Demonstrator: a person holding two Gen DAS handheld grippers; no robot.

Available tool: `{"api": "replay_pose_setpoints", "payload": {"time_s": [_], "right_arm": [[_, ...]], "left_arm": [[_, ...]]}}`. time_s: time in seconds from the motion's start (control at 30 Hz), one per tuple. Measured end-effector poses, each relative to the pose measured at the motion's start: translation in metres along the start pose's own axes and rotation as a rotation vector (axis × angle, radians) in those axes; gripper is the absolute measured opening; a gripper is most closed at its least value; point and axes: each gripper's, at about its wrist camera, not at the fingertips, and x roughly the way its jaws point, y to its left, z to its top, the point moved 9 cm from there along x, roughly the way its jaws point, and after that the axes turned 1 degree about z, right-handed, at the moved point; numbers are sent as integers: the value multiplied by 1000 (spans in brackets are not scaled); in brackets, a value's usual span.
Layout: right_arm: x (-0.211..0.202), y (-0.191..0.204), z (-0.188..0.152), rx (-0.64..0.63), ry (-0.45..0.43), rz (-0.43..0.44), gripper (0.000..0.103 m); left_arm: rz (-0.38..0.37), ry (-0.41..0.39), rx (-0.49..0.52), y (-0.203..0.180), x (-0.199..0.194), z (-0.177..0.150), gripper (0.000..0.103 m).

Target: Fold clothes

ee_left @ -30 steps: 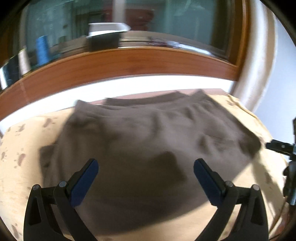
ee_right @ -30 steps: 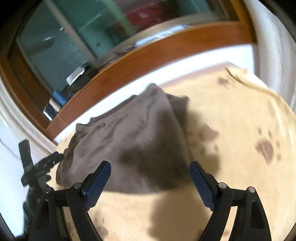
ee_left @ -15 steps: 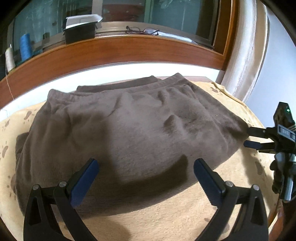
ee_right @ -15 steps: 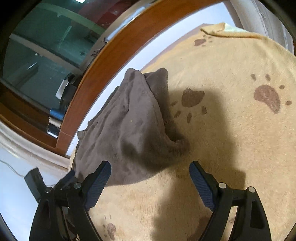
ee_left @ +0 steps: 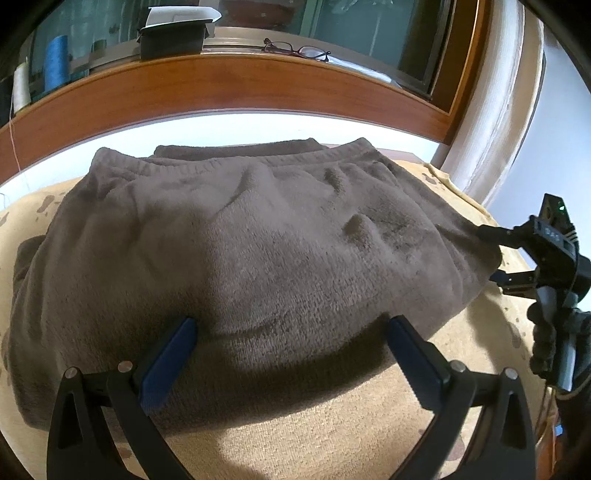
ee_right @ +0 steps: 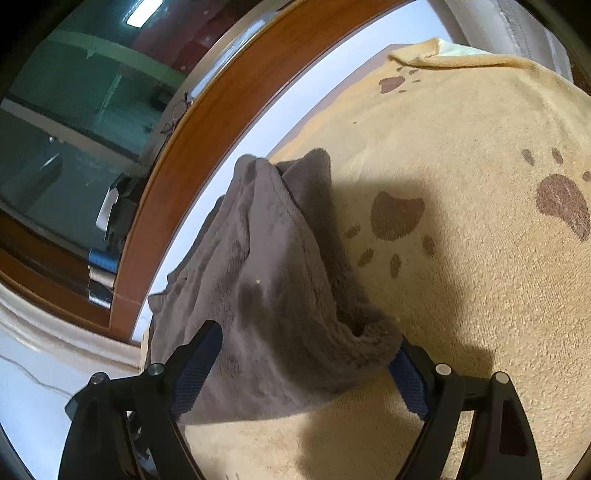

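Note:
A brown fleece garment (ee_left: pixel 258 258) lies folded on a tan blanket (ee_left: pixel 314 435) with paw prints, its ribbed waistband at the far edge. My left gripper (ee_left: pixel 291 332) is open, its jaws spread over the garment's near edge. My right gripper (ee_right: pixel 306 343) is open with the garment's corner (ee_right: pixel 295 295) lying between its jaws. It also shows in the left wrist view (ee_left: pixel 495 254) at the garment's right corner, jaws apart on either side of the fabric edge.
A wooden window ledge (ee_left: pixel 221 88) runs behind the blanket, with glasses (ee_left: pixel 295 50), a dark box (ee_left: pixel 173 35) and thread spools (ee_left: pixel 55 62) on it. A white curtain (ee_left: pixel 509 110) hangs at the right. The blanket (ee_right: pixel 480 184) extends right of the garment.
Both grippers have moved in toward the garment. The left one now reaches its near edge, and the right one now has the right corner between its open jaws.

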Motion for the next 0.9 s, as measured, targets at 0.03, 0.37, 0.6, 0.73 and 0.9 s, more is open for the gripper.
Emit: {"api": "replay_pose_setpoints", "payload": {"time_s": [0.03,0.37,0.6,0.73,0.9], "right_arm": [[1,0,1,2,-7,-7,84],[13,5,-2,-65,-26,-91,48],[8,22,-1,-125,-86,-24,38],[-2,48,-1,-246,-148,-25,38],[-11,76,-9,-379,-207,-10,38]], "left_arm": [[-6,1,-5,0,-1,0,103],[-47,13,-39,-1,-4,2,103],[-105,63,-85,-8,-8,17,103],[-149,100,-73,-26,-9,42,103],[-167,174,-33,-53,6,80,103]]}}
